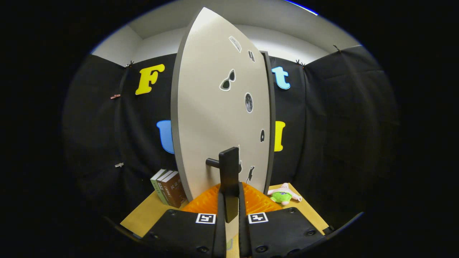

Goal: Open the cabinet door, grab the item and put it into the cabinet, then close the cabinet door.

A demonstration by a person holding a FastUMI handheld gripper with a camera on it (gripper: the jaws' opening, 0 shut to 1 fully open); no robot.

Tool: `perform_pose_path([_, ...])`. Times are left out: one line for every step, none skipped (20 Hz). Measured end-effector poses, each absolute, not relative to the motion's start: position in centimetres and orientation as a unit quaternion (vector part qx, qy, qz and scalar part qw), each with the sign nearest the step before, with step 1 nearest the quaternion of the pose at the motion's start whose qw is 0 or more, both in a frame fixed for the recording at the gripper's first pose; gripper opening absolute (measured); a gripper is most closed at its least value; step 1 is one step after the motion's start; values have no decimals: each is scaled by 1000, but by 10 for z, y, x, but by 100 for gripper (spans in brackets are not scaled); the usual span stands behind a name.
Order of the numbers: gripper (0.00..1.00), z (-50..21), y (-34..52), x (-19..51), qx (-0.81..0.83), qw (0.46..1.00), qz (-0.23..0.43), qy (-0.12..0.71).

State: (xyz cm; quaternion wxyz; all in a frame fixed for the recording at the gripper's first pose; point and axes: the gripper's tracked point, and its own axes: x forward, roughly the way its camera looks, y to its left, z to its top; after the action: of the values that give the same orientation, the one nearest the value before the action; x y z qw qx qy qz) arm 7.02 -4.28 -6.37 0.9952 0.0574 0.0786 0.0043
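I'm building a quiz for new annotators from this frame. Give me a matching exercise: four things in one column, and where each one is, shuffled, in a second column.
Things:
1. door handle
2. books
3. plush toy
4. sunglasses sticker

Places:
A. on the table, right of the cabinet door
B. high on the door's face
C. between the fingers of the gripper, which press on it
D. upright on the table, left of the door

Pairs: 1-C, 2-D, 3-A, 4-B
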Motion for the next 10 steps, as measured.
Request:
perform_pose_path([18,-64,-52,67,58,995,-7,78])
perform_pose_path([17,-65,-60,66,58,995,-18,78])
perform_pose_path([17,-66,-68,65,56,995,-29,78])
perform_pose_path([17,-67,-77,63,54,995,-39,78])
perform_pose_path([17,-66,-85,59,55,994,-45,80])
perform_pose_path([15,-66,-90,56,57,994,-49,80])
perform_pose_path([12,-64,-98,53,58,994,-54,76])
perform_pose_path([14,-62,-106,51,60,994,-55,75])
perform_pose_path([14,-62,-113,47,61,994,-54,73])
perform_pose_path([14,-62,-123,43,58,994,-58,72])
